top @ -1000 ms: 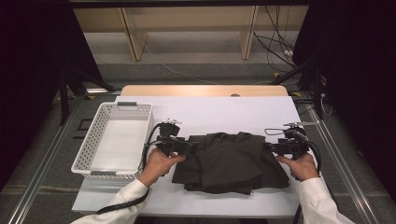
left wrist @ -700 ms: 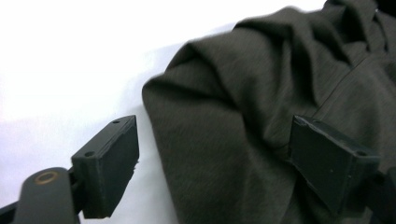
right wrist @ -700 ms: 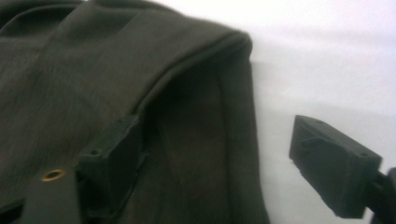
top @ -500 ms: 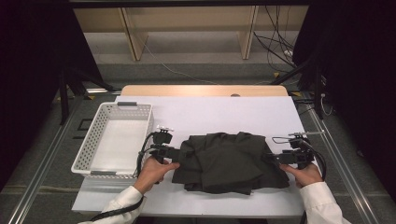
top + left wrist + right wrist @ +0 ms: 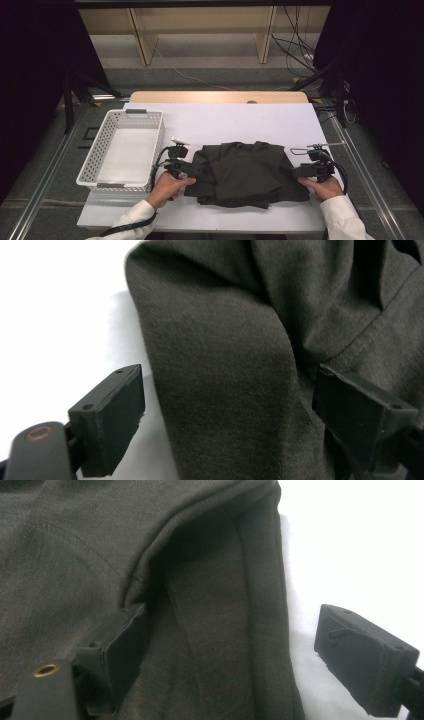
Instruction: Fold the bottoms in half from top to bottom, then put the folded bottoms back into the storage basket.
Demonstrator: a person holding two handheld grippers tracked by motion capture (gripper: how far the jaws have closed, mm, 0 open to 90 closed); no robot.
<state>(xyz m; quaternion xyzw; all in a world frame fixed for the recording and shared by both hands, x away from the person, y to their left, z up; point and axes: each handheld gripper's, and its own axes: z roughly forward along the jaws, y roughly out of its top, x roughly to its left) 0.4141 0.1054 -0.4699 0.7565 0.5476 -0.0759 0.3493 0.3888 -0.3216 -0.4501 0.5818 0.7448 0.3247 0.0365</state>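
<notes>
A white table (image 5: 240, 122) is set before wooden shelving, with a white basket (image 5: 105, 150) at its left. A dark folded garment (image 5: 245, 172) lies at the near middle, its long axis running left to right. The left gripper (image 5: 227, 405) and right gripper (image 5: 227, 645) stand wide apart astride its ends, their jaws just opened, nothing pinched. If closed now, probably only the top layer would be caught, and the fold undone.

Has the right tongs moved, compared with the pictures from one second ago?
Yes. In the high view the right tongs now sits lower in the picture, nearer the white table's near edge, beside the folded dark grey cloth garment, with jaws just opened wider.
</notes>
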